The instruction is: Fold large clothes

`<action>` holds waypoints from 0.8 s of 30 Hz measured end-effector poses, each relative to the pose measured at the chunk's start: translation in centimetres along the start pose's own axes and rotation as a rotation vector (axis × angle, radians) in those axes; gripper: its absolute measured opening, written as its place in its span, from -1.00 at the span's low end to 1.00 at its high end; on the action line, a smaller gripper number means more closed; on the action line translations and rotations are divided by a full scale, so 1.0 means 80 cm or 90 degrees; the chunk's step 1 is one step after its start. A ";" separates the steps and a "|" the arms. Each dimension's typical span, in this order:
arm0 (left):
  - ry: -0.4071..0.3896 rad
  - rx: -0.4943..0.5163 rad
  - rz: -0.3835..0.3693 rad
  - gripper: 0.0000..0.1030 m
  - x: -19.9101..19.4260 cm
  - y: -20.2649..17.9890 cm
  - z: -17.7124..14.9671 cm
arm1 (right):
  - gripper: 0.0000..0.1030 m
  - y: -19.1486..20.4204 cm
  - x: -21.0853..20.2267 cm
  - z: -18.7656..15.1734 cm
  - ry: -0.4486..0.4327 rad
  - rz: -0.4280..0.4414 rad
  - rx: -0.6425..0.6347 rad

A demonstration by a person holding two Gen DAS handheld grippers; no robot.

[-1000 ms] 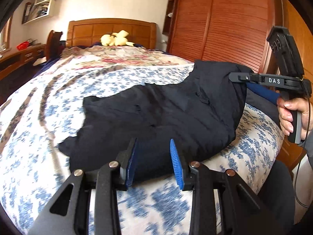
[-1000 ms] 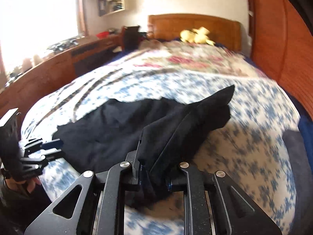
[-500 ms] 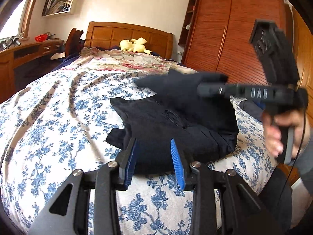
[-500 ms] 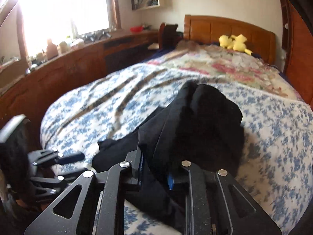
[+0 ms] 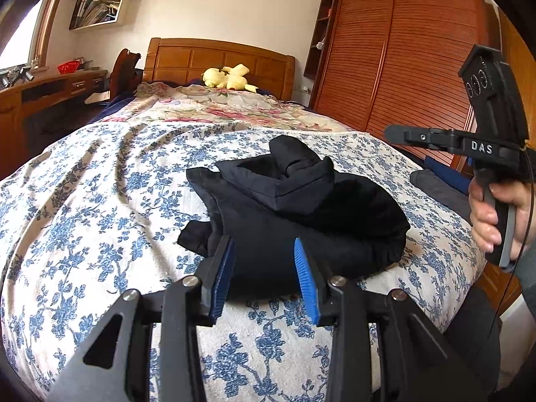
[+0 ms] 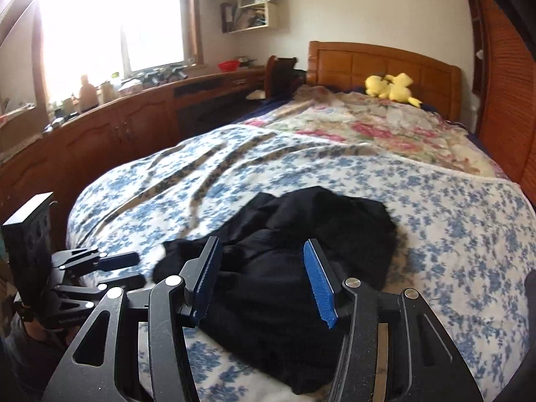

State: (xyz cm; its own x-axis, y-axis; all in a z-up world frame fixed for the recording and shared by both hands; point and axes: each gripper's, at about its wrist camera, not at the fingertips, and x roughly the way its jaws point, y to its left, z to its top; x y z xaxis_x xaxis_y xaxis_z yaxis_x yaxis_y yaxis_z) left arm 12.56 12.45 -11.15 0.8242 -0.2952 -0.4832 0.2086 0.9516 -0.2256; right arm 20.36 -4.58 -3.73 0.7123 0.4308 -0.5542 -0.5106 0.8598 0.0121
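Bedroom with warm wooden furniture: a bed (image 5: pixel 100 201) fills most of both views, covered by a white spread with blue flowers, and a second cover with pink flowers lies nearer the wooden headboard (image 5: pixel 221 60). One yellow plush toy (image 5: pixel 227 78) sits against that headboard. A slatted wooden wardrobe (image 5: pixel 402 60) stands along one side of the bed. Along the other side runs a long wooden desk (image 6: pixel 140 117) under a bright window (image 6: pixel 100 16), with small items too blurred to name. One wall shelf (image 5: pixel 100 6) holds books and papers.

One garment (image 5: pixel 294 214), black, lies on the blue-flowered spread near the foot of the bed. It is bunched into a thick, uneven bundle, with a folded flap standing up on top and a loose corner sticking out at one side.

I hold two claws. My left claw (image 5: pixel 263 274) is spread partway, its blue pads on either side of the bundle's near edge without pressing it. My right claw (image 6: pixel 263 278) has just been opening; its blue pads stand apart over the garment, gripping nothing. My right hand (image 5: pixel 499 214) on its handle shows in the left view.
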 end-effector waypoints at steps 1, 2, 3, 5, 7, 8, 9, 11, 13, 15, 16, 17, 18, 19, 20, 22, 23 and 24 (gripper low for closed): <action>0.001 0.003 0.000 -0.32 0.002 -0.002 0.000 | 0.00 -0.011 -0.002 -0.001 0.002 -0.010 0.013; 0.002 0.005 0.000 -0.32 0.003 -0.005 0.001 | 0.00 -0.018 -0.004 -0.003 0.005 -0.015 0.022; 0.003 0.006 0.000 -0.31 0.005 -0.006 0.001 | 0.00 -0.027 -0.003 -0.006 0.012 -0.022 0.030; 0.005 0.009 0.000 -0.31 0.007 -0.009 0.001 | -0.05 -0.036 -0.001 -0.011 0.025 -0.035 0.030; 0.005 0.010 -0.003 -0.31 0.010 -0.011 0.001 | -0.06 -0.043 0.010 -0.021 0.048 -0.054 0.026; 0.005 0.010 -0.004 -0.31 0.010 -0.012 0.000 | -0.07 -0.046 0.016 -0.027 0.060 -0.058 0.027; 0.004 0.011 -0.005 -0.31 0.010 -0.012 0.000 | -0.07 -0.049 0.020 -0.033 0.069 -0.058 0.030; 0.003 0.013 -0.006 -0.31 0.010 -0.012 -0.001 | -0.07 -0.055 0.036 -0.047 0.101 -0.047 0.041; 0.005 0.013 -0.005 -0.31 0.012 -0.012 -0.002 | -0.08 -0.058 0.055 -0.068 0.135 -0.022 0.063; 0.009 0.011 -0.003 -0.31 0.013 -0.010 -0.003 | -0.06 -0.060 0.071 -0.085 0.162 -0.003 0.084; 0.010 0.010 -0.002 -0.31 0.014 -0.009 -0.004 | -0.05 -0.060 0.076 -0.092 0.164 0.000 0.089; 0.010 0.009 0.000 -0.31 0.015 -0.009 -0.004 | -0.05 -0.058 0.078 -0.097 0.162 -0.002 0.087; 0.011 0.008 0.001 -0.31 0.016 -0.009 -0.005 | -0.05 -0.056 0.079 -0.098 0.161 -0.003 0.085; 0.012 0.007 0.003 -0.31 0.017 -0.008 -0.005 | -0.04 -0.055 0.080 -0.099 0.159 -0.004 0.084; 0.011 0.006 0.005 -0.31 0.018 -0.009 -0.005 | -0.04 -0.054 0.081 -0.099 0.160 -0.003 0.081; 0.006 0.006 0.009 -0.31 0.018 -0.011 -0.003 | -0.04 -0.054 0.082 -0.099 0.161 -0.002 0.073; 0.003 0.005 0.010 -0.31 0.017 -0.012 -0.002 | -0.04 -0.053 0.082 -0.099 0.161 -0.001 0.068; 0.000 0.004 0.009 -0.31 0.017 -0.013 0.000 | -0.04 -0.052 0.082 -0.099 0.161 -0.001 0.062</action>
State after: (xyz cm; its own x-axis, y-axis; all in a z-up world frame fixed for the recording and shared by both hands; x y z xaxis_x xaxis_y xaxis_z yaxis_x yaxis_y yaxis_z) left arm 13.45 11.04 -11.58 0.8269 -0.2811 -0.4871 0.1993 0.9564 -0.2136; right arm 23.36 -7.50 -14.04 0.5643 0.3575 -0.7442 -0.4515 0.8883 0.0843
